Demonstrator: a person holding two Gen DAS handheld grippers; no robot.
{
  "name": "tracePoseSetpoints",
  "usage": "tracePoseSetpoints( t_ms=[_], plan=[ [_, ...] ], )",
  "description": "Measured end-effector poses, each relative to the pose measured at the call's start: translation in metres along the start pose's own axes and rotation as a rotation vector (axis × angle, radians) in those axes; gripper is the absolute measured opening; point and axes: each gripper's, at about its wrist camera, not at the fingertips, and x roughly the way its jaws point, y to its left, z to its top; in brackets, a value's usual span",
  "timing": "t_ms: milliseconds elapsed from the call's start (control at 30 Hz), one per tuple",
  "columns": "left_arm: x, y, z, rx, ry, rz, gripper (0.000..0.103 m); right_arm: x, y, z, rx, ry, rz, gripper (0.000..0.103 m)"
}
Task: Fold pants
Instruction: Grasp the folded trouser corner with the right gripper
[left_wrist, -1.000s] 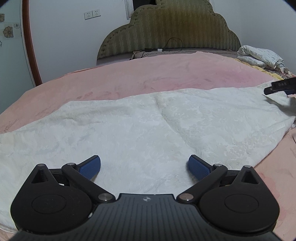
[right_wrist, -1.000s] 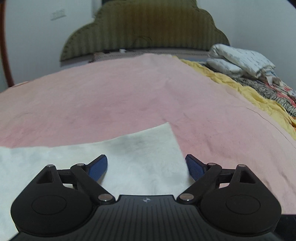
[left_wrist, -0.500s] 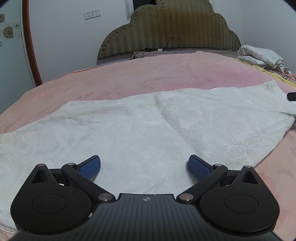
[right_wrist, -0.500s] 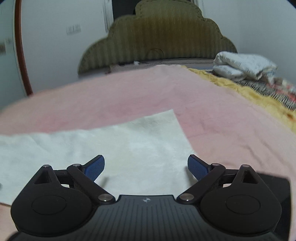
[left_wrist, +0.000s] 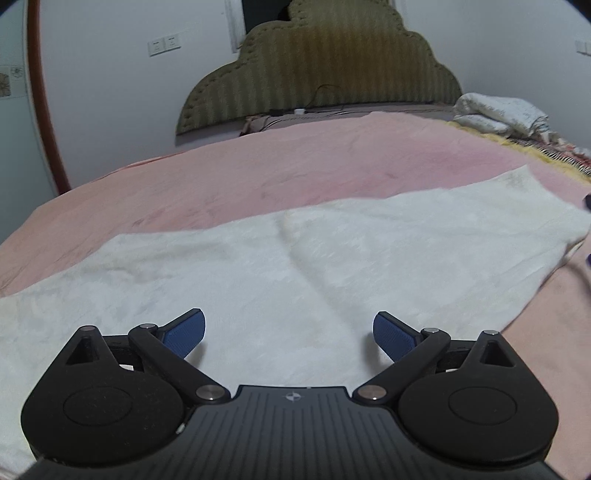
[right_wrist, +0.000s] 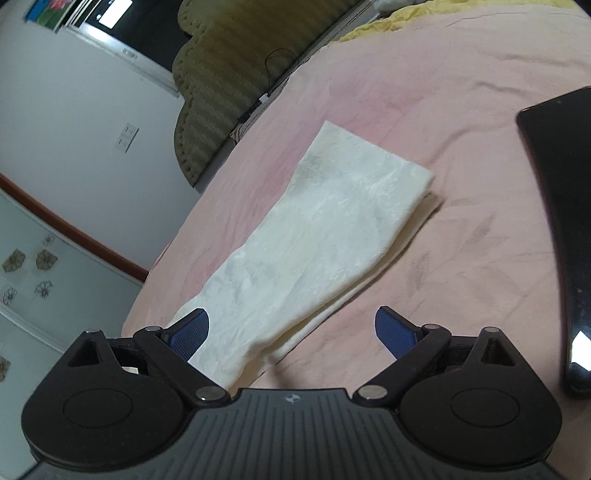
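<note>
While the white pants (left_wrist: 295, 273) lie flat on the pink blanket (left_wrist: 295, 166) of the bed, both tongs stand wide apart and clamp nothing. In the left wrist view the pants run as a long band from 9 o'clock to 3 o'clock, with a soft crease rising from the middle toward 12 o'clock and the far corner reaching up at about 2 o'clock. The left tongs (left_wrist: 288, 334) hang over the cloth at 6 o'clock, their blue pads (left_wrist: 184, 334) spread with only fabric below them; whether the pads touch the cloth cannot be told.

In the right wrist view, which is rolled so the room leans, the pants (right_wrist: 314, 240) show as a doubled strip, one layer lying on another, running from 7 o'clock up to a squared end near 12 o'clock. The right tongs (right_wrist: 291, 334) sit at 6 o'clock, their pad at 8 o'clock (right_wrist: 190, 336) over the edge of the cloth and the other over bare blanket.

Beyond the pants, an olive scalloped headboard (left_wrist: 321, 74) stands at 12 o'clock in the left view, with a cable on the mattress edge below it. A heap of folded bedding (left_wrist: 498, 114) lies at 2 o'clock. A dark glossy object (right_wrist: 561, 229) fills the 3 o'clock side of the right view; what it is cannot be told.
</note>
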Motion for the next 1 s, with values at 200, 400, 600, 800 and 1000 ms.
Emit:
tracePoseSetpoints(
  t_ms=[200,400,600,800,1000],
  plan=[
    [0.005,-0.035,0.025,0.061,-0.026,-0.035,0.099,0.011,0.000,0.006,-0.028,-0.032,0.010,0.099],
    [0.020,-0.060,0.030,0.106,-0.023,-0.037,0.099,0.026,-0.004,0.021,-0.032,-0.101,-0.011,0.097],
    [0.038,-0.074,0.033,0.096,0.020,-0.062,0.094,0.035,-0.009,0.027,-0.031,-0.175,-0.046,0.084],
    [0.054,-0.078,0.034,0.035,0.075,-0.130,0.079,0.037,-0.034,0.033,0.084,-0.242,-0.091,0.031],
    [0.056,-0.071,0.035,-0.001,0.084,-0.137,0.081,0.037,-0.041,0.032,0.108,-0.283,-0.063,0.015]
  ],
)
